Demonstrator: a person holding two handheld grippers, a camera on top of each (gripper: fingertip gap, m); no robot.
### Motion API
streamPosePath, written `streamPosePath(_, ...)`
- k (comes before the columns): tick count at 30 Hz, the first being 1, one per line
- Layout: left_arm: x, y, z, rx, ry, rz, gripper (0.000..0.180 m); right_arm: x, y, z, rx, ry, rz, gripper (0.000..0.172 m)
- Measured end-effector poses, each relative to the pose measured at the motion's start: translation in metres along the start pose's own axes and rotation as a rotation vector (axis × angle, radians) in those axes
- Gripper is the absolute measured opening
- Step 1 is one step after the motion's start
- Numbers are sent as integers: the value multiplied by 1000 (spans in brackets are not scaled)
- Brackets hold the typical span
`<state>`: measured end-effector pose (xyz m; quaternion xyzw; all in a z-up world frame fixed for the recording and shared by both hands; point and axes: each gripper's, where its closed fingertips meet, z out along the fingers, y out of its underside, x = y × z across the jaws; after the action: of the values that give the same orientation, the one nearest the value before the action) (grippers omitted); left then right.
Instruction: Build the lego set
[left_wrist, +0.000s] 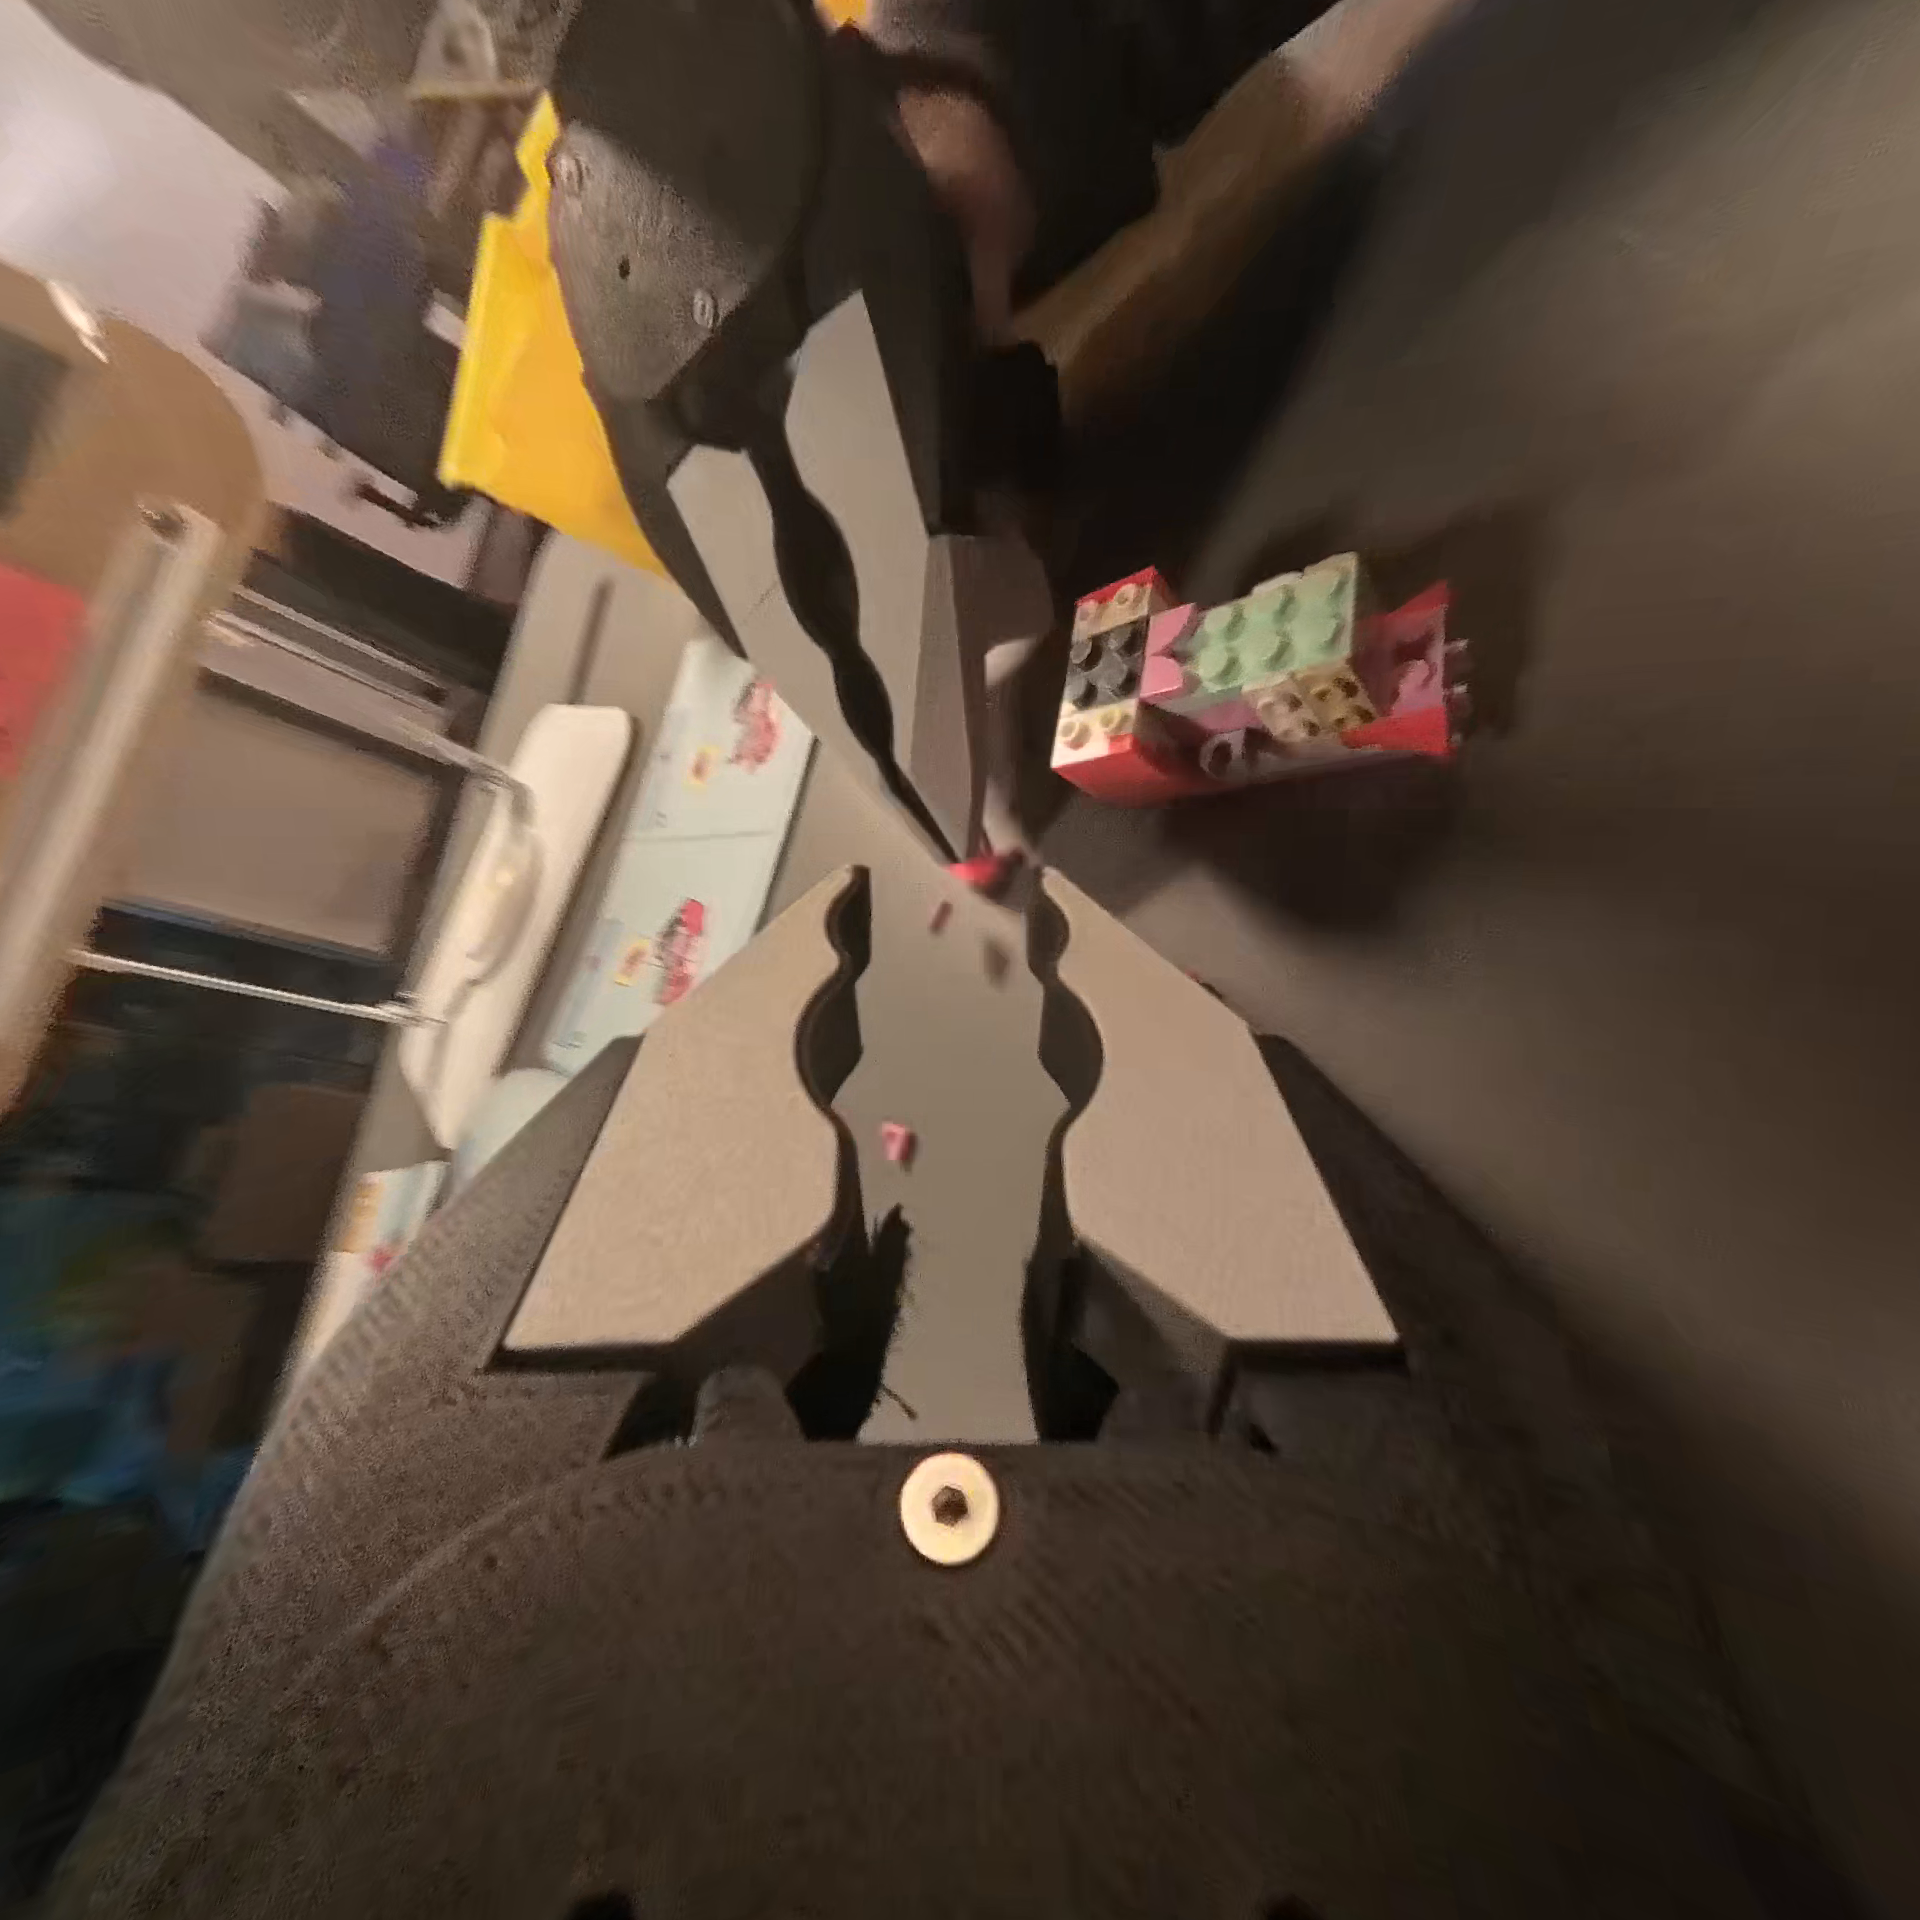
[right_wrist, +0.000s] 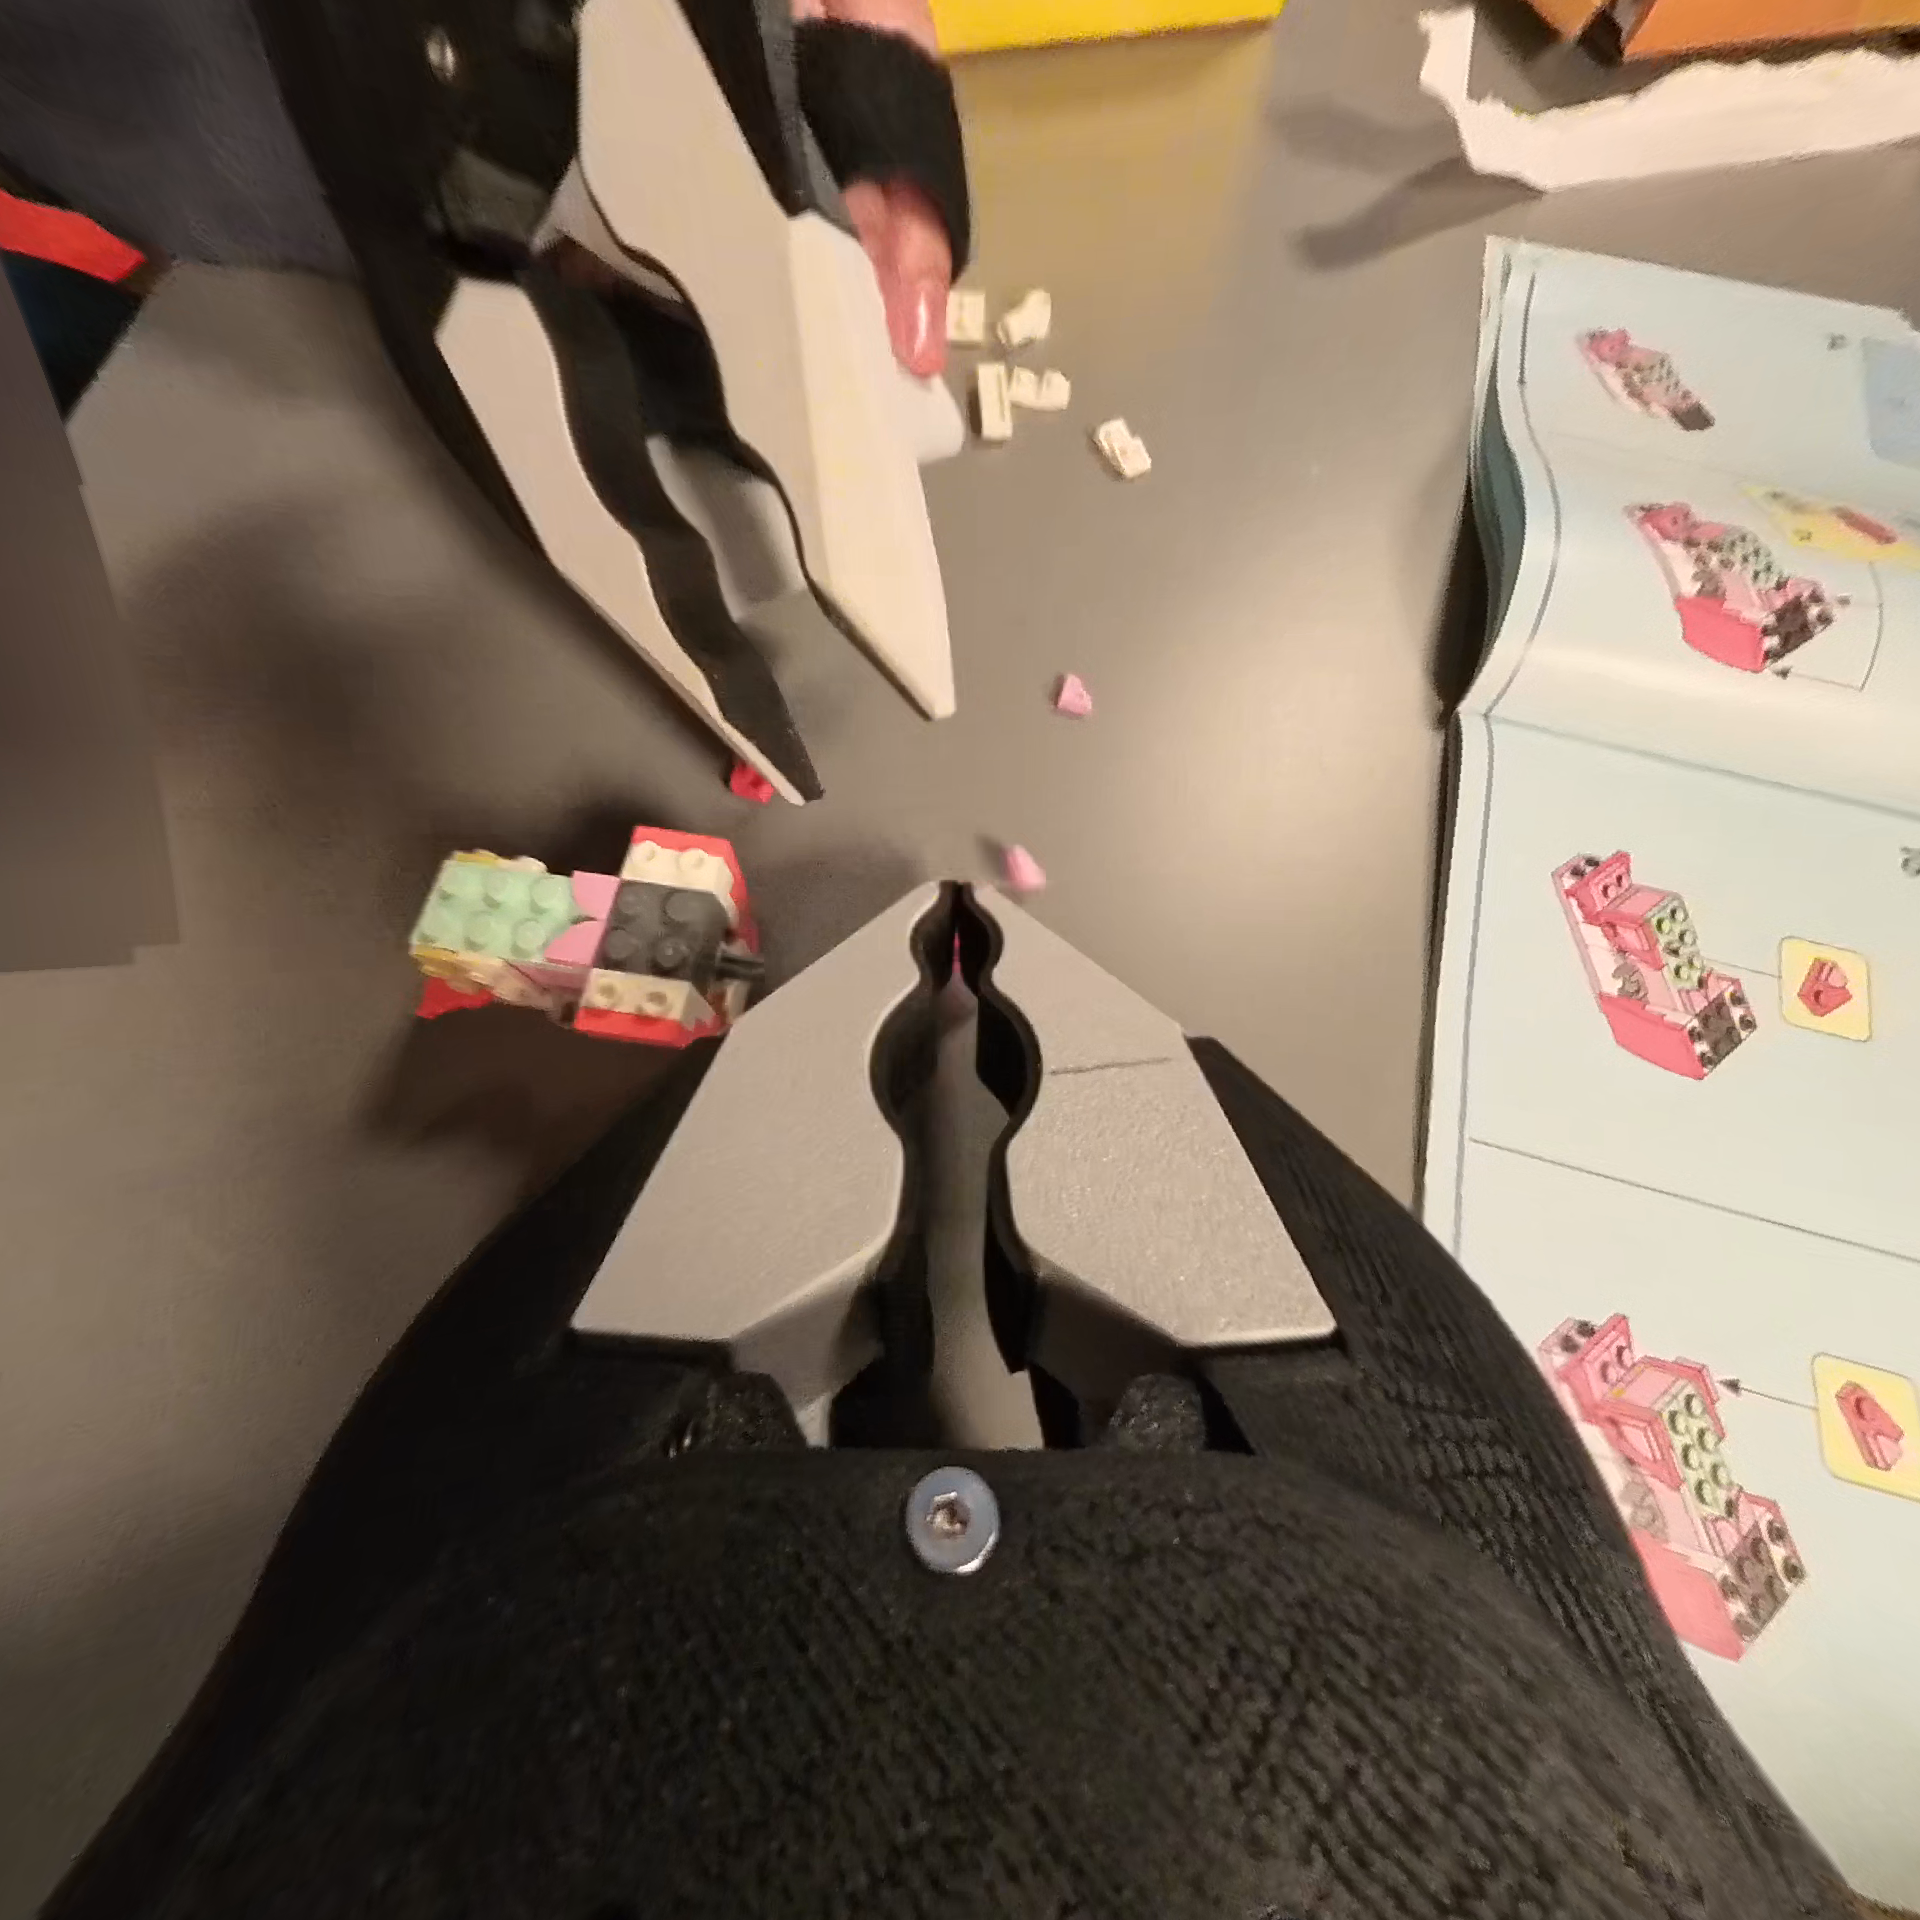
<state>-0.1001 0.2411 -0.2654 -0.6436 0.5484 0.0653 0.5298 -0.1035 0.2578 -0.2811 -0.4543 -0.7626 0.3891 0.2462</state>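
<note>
Left tongs (right_wrist: 873, 748) stood released over a red brick (right_wrist: 750, 781) mid-frame; right tongs (right_wrist: 951, 894) were clenched, grasping nothing visible, beside a pink piece (right_wrist: 1023, 868).

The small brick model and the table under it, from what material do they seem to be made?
The brick model looks like moulded plastic: studded tops, sharp edges, flat solid colours in red, mint, pink, black and cream. The table shows a smooth, dark grey matt surface with soft reflections, probably laminate or coated board; the pictures cannot settle which.
</note>
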Motion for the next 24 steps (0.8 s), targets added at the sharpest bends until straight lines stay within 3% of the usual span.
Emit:
streamPosePath(3, -1, -2, -2, -2, -56, 128, 30, -1, -7, -4, 23, 2, -5, 0)
streamPosePath(6, -4, 9, -1, -64, -71, 147, 32, 2, -1, -4, -9, 22, -15, 0)
streamPosePath(8, -10, 15, -2, -68, -69, 70, 33, 3, 2, -5, -9, 18, -3, 1)
streamPosePath(13, -21, 17, -7, -12, -43, -160, 34, 4, 10, -5, -10, -7, 63, 22)
streamPosePath(20, -25, 17, -6, 21, -7, -316, 30, 3, 19, 2, -73, 36, 26, 8)
streamPosePath(24, -23, 8, -3, 81, 82, -542, 29, 11, 5, -5, -18, 255, -203, 8)
